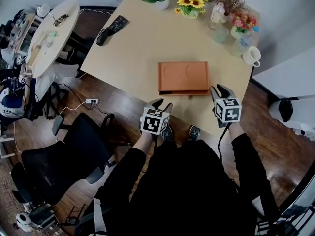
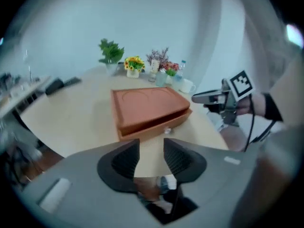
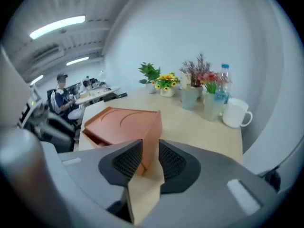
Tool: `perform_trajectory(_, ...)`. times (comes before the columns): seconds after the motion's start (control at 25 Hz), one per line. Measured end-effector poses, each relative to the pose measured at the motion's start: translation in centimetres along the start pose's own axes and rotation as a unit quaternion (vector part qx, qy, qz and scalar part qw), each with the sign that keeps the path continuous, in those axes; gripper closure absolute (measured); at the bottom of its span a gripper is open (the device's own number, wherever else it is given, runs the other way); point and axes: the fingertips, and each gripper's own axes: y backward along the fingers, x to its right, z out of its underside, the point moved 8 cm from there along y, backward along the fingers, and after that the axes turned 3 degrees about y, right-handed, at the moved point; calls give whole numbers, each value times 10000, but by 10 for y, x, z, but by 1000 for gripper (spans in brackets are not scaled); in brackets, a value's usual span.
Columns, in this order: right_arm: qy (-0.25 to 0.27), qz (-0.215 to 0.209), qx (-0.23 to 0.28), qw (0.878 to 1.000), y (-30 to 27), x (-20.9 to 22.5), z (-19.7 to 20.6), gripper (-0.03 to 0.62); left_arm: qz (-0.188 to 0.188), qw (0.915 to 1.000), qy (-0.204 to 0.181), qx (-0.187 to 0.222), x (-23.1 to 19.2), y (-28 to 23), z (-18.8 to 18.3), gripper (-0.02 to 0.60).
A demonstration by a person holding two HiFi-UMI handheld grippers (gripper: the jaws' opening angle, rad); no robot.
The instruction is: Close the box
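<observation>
Left hand-held gripper (image 1: 162, 103) and right hand-held gripper (image 1: 221, 89) were released, empty; ahead, the box (image 1: 183, 76) lid's gap was hard to judge.

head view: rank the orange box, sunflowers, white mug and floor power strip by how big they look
1. orange box, clearly largest
2. sunflowers
3. white mug, not far behind the sunflowers
4. power strip, smallest, but it lies on the floor, farther from the camera, which shrinks it

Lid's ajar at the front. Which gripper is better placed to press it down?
Right, probably. The right gripper sits over the table beside the box, at its front right corner; the left gripper is back at the table edge. Both are empty.
</observation>
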Motion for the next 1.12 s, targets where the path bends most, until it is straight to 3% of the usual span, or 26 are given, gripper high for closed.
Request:
perform_trajectory(0.08, -546, -263, -203, 9980, -13, 11, -13, 487, 588, 9944, 865, -150, 19, -18, 10, 440)
perform_trajectory(0.2, -1117, -829, -664, 9880, -31, 14, -25, 519, 762, 9878, 1337, -238, 37, -46, 10, 440)
perform_trajectory(0.44, -1524, -1222, -895, 9766, -33, 8, -32, 515, 260, 9917, 1178, -451, 38, -84, -9, 447)
perform_trajectory(0.64, -1114, -1138, -1161, 9804, -40, 6, -23, 534, 382, 9849, 1662, -304, 35, -96, -6, 519)
perform_trajectory(0.8, -1303, -1260, -1059, 9777, -39, 8, -23, 536, 244, 9880, 1496, -289, 32, -101, -17, 529)
perform_trajectory(0.96, -1282, -1272, -1060, 9778, -40, 6, -23, 533, 239, 9849, 1682, -344, 26, -104, -25, 529)
perform_trajectory(1.12, -1289, -1325, -970, 9780, -41, 8, -22, 531, 253, 9874, 1495, -455, 26, -99, -22, 526)
